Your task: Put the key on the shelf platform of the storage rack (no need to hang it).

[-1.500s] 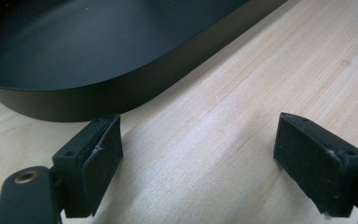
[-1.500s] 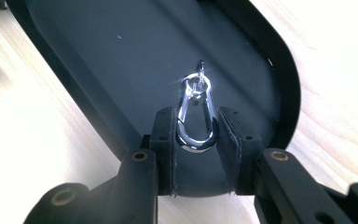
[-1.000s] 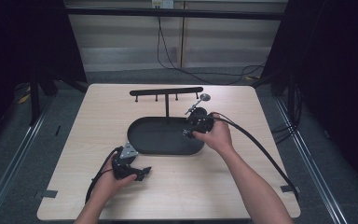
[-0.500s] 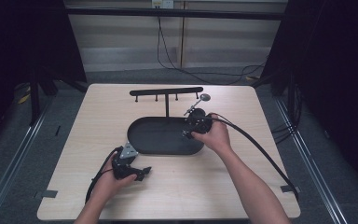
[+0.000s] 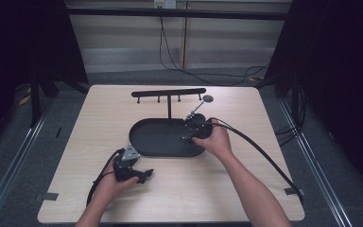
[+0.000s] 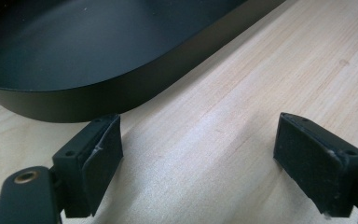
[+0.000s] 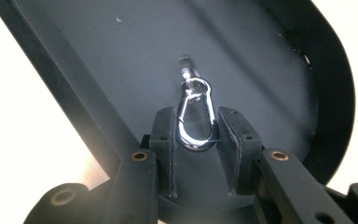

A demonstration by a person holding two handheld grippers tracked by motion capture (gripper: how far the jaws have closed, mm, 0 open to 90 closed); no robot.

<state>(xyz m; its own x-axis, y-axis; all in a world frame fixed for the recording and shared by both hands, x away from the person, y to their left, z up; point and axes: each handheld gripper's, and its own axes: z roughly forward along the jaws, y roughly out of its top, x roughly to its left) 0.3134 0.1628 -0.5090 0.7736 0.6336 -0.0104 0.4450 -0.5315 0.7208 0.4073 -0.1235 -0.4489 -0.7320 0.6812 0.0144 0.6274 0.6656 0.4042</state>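
Note:
A silver carabiner clip (image 7: 195,116) sits between the two pads of my right gripper (image 7: 196,135), which is shut on it. The clip's swivel end points toward the floor of the black oval tray (image 7: 98,51). From the high view, my right gripper (image 5: 193,131) hovers over the right end of the tray (image 5: 156,137). My left gripper (image 5: 144,176) rests low over the table in front of the tray's left end. In the left gripper view its jaws stand wide open with bare wood between the pads (image 6: 98,158), and the tray wall (image 6: 98,93) is just ahead.
A black T-shaped rack (image 5: 168,93) with small hooks stands behind the tray. A silver round-headed rod (image 5: 207,99) slants up beside the right gripper. Cables trail from both grippers, the right one (image 5: 264,156) toward the table's right edge.

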